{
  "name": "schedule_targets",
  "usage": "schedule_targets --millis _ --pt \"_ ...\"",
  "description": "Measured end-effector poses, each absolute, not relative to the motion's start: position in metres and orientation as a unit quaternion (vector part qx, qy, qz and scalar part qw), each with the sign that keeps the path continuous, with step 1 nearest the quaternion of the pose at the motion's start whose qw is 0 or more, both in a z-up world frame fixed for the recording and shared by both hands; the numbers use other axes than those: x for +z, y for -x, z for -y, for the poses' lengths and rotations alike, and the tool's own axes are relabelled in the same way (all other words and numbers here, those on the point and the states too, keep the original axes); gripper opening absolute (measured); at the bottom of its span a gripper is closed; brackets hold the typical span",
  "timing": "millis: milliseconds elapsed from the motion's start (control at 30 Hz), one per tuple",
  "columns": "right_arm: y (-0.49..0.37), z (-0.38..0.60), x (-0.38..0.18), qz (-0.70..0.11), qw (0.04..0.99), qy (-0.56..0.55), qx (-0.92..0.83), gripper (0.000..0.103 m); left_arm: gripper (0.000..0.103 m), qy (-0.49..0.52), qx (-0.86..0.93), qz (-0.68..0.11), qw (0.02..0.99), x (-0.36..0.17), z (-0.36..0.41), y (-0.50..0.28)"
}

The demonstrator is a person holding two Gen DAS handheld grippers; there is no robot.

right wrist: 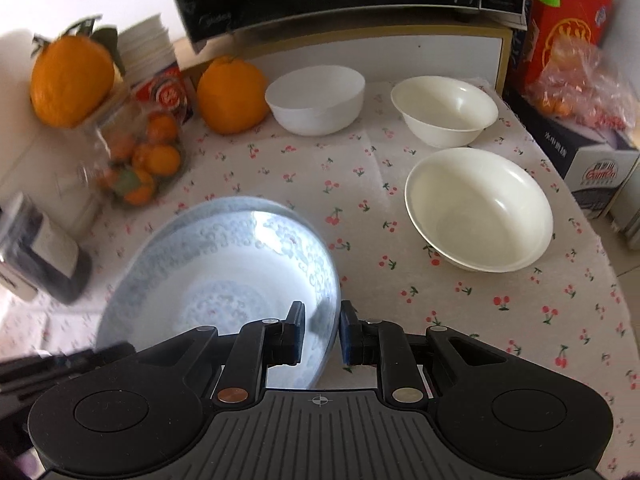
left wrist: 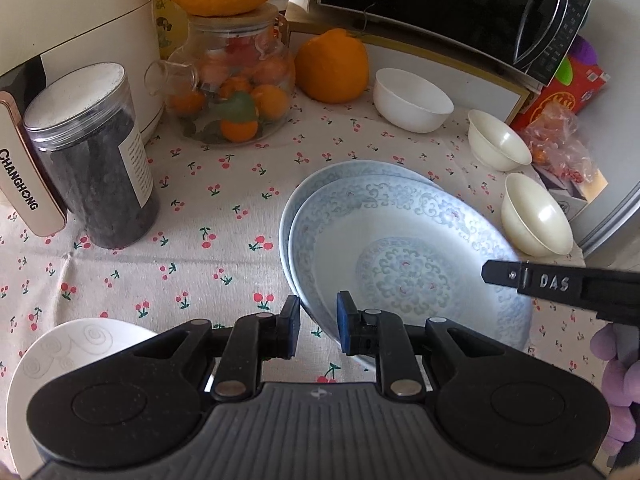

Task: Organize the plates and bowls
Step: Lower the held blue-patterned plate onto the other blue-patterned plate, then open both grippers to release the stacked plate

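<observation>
- Upper patterned plate [left wrist: 408,248]: round, white, with pale blue scrollwork on its rim band and a central blue medallion with small red flecks. It is tilted, its face turned up and toward the cameras, and sits on a second plate.
- Lower patterned plate [left wrist: 320,178]: same blue pattern; only a crescent of its rim shows beyond the upper plate, on the side toward the microwave [left wrist: 452,4].
- Left gripper [left wrist: 318,330]: its blue pads are nipped onto the near-left rim of the upper plate, one pad outside and one inside.
- Right gripper [right wrist: 321,330]: its pads are pinched across the near-right rim of the same plate; from the left wrist view one of its black fingers reaches in over the plate's right side.
- White bowl [right wrist: 316,100]: upright, beyond the plates, just in front of the shelf under the microwave.
- Two cream bowls: the smaller one [right wrist: 444,110] stands right of the white bowl; the larger one [right wrist: 480,208] is nearer, right of the plates. Both open upward.
- Embossed white plate [left wrist: 72,354]: left of the patterned plates, partly hidden by the left gripper's body.
- Cherry-print tablecloth [right wrist: 500,320]: lies under all the dishes.
- Large orange [right wrist: 232,94]: left of the white bowl, beyond the plates.
</observation>
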State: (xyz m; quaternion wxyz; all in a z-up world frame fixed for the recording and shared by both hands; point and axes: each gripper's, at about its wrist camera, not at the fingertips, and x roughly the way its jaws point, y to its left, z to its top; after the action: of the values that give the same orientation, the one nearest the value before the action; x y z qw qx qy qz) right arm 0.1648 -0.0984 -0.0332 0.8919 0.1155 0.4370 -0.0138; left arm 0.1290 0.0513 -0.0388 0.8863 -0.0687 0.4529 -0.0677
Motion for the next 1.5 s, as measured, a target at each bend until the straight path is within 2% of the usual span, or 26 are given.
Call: schedule_targets --millis 100,333,433,767,1000,1133,1233,1300,1367,1500 --pt "-0.165 0.097 -0.034 -0.437 0.894 -0.101 -0.016 0.012 0.018 0.058 -0.068 -0.447 0.890 -0.038 -0.050 -0.128" --pt "-0.165 0.094 -0.035 -0.436 0.896 -0.087 -0.014 0.013 0.028 0.045 -0.054 -0.437 0.897 -0.038 -0.051 -0.127" --pt "-0.166 0.091 -0.036 -0.430 0.899 -0.075 -0.013 0.014 0.028 0.038 -0.050 -0.433 0.899 -0.040 -0.050 -0.127" --pt "-0.169 0.083 -0.044 -0.419 0.906 -0.056 -0.019 0.015 0.017 0.022 -0.044 -0.433 0.900 -0.045 -0.043 -0.130" --pt "-0.166 0.083 -0.046 -0.416 0.907 -0.065 -0.018 0.019 0.018 0.023 -0.046 -0.431 0.901 -0.044 -0.045 -0.128" --pt "-0.166 0.089 -0.044 -0.427 0.899 -0.094 -0.012 0.021 0.025 0.030 -0.050 -0.433 0.899 -0.042 -0.049 -0.126" --pt "-0.164 0.093 -0.042 -0.431 0.895 -0.117 -0.005 0.029 0.030 0.041 -0.052 -0.434 0.898 -0.040 -0.053 -0.123" --pt "-0.161 0.096 -0.039 -0.430 0.893 -0.130 0.000 0.041 0.032 0.052 -0.057 -0.436 0.897 -0.037 -0.057 -0.121" --pt "-0.158 0.097 -0.036 -0.428 0.893 -0.139 0.005 0.051 0.041 0.058 -0.057 -0.437 0.896 -0.035 -0.062 -0.118" --pt "-0.151 0.100 -0.029 -0.424 0.892 -0.157 0.015 0.065 0.049 0.067 -0.060 -0.434 0.896 -0.028 -0.069 -0.111"
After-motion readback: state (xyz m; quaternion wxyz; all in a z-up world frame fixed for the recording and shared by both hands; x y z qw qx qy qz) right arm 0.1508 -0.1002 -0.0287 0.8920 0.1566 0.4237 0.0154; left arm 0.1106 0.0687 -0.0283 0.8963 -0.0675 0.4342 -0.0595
